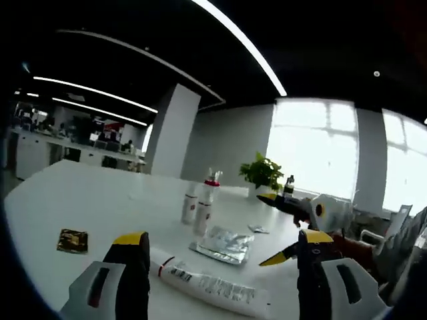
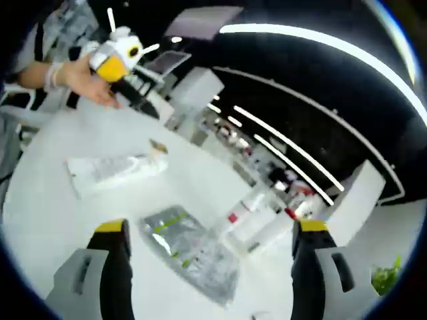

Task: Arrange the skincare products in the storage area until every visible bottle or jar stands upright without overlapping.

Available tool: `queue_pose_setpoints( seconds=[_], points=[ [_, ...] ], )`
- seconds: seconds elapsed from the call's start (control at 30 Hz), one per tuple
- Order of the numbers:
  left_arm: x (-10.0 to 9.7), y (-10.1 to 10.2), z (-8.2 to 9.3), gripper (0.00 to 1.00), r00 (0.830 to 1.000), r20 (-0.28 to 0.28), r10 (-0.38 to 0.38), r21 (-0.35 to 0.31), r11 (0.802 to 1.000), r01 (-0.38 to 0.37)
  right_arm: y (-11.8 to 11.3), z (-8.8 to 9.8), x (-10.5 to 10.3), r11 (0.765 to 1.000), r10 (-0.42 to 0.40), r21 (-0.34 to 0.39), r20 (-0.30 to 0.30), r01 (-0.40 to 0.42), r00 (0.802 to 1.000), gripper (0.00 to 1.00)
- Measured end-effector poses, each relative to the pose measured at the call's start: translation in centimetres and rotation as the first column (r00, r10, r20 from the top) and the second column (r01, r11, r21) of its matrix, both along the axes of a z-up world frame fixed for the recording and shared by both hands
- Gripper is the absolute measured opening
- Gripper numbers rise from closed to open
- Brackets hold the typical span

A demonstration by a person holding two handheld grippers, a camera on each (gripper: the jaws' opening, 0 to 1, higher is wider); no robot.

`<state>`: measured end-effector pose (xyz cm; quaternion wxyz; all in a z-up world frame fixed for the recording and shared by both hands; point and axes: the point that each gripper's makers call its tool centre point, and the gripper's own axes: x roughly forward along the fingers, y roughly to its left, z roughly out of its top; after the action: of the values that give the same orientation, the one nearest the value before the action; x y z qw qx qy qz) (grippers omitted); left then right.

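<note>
In the left gripper view the left gripper (image 1: pixel 223 250) hangs just above the white table (image 1: pixel 73 200) with its two jaws wide apart and nothing between them. Just ahead of the jaws a white tube (image 1: pixel 207 283) lies flat on its side, with the cap end near the left jaw. Beyond the tube a silver foil sachet (image 1: pixel 223 245) lies flat, and behind it two bottles stand upright and close together: a short white bottle (image 1: pixel 190 208) and a taller spray bottle (image 1: pixel 204 207) with a red collar. A small dark packet (image 1: pixel 72 241) lies far to the left of the jaws, and a potted plant (image 1: pixel 261 175) stands far behind. The right gripper (image 1: pixel 283 227) comes in from the right side, open and empty, with yellow tips. In the right gripper view the right gripper (image 2: pixel 210 237) is also wide open and holds nothing; the foil sachet (image 2: pixel 190 253) lies between its jaws on the table (image 2: pixel 40 213), the bottles (image 2: pixel 257 223) are just beyond, blurred, and the tube (image 2: pixel 113 172) is further to the left. A hand (image 2: pixel 83 80) holds the left gripper (image 2: pixel 137 99) at the upper left.
</note>
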<state>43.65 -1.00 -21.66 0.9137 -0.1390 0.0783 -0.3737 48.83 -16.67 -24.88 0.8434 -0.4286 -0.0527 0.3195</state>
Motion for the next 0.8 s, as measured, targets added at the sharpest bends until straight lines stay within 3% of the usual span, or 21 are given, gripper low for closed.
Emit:
queue_pose_setpoints(
  seconds=[0.07,0.1,0.17,0.2,0.27,0.33,0.37,0.53,0.63,0.8],
  points=[
    [-0.6,0.4,-0.5,0.93,0.997,0.023,0.070,0.023,0.997,-0.070,0.1,-0.4,0.2,0.998,-0.012,-0.066,0.036,0.014,0.999,0.98],
    [-0.8,0.6,-0.6,0.93,0.995,0.033,0.091,0.029,0.995,-0.092,0.4,-0.2,0.0,0.999,-0.002,-0.044,0.053,0.004,0.999,0.97],
    [-1.5,0.8,-0.9,0.92,0.992,0.043,0.123,0.043,0.991,-0.124,0.7,0.5,0.0,0.996,0.002,-0.091,0.141,0.011,0.990,0.97],
    [-1.9,0.7,-1.1,0.92,0.991,0.042,0.125,0.049,0.991,-0.127,0.5,1.0,0.1,0.988,-0.006,-0.148,0.215,0.039,0.977,0.97],
    [-3.0,1.1,-1.3,0.91,0.986,0.051,0.161,0.039,0.986,-0.164,0.4,1.1,0.0,0.969,-0.009,-0.235,0.288,0.080,0.958,0.94],
    [-3.6,1.7,-1.0,0.88,0.971,0.083,0.224,0.004,0.974,-0.225,0.4,0.8,-0.2,0.958,-0.011,-0.270,0.313,0.100,0.950,0.91],
    [-4.1,1.7,-1.2,0.86,0.971,0.093,0.218,0.015,0.975,-0.220,0.5,0.6,-0.5,0.949,-0.006,-0.296,0.329,0.110,0.944,0.89],
    [-5.2,1.9,-2.8,0.85,0.971,0.099,0.219,0.073,0.971,-0.227,1.2,-0.1,-0.8,0.927,0.023,-0.357,0.369,0.119,0.929,0.77],
    [-5.4,2.2,-3.4,0.85,0.973,0.089,0.215,0.069,0.973,-0.221,1.6,-0.5,-0.5,0.921,0.018,-0.369,0.354,0.122,0.935,0.69],
    [-5.3,2.6,-2.2,0.85,0.968,0.113,0.222,0.023,0.974,-0.226,2.0,-0.7,-0.1,0.924,-0.002,-0.359,0.329,0.128,0.944,0.64]
  ],
)
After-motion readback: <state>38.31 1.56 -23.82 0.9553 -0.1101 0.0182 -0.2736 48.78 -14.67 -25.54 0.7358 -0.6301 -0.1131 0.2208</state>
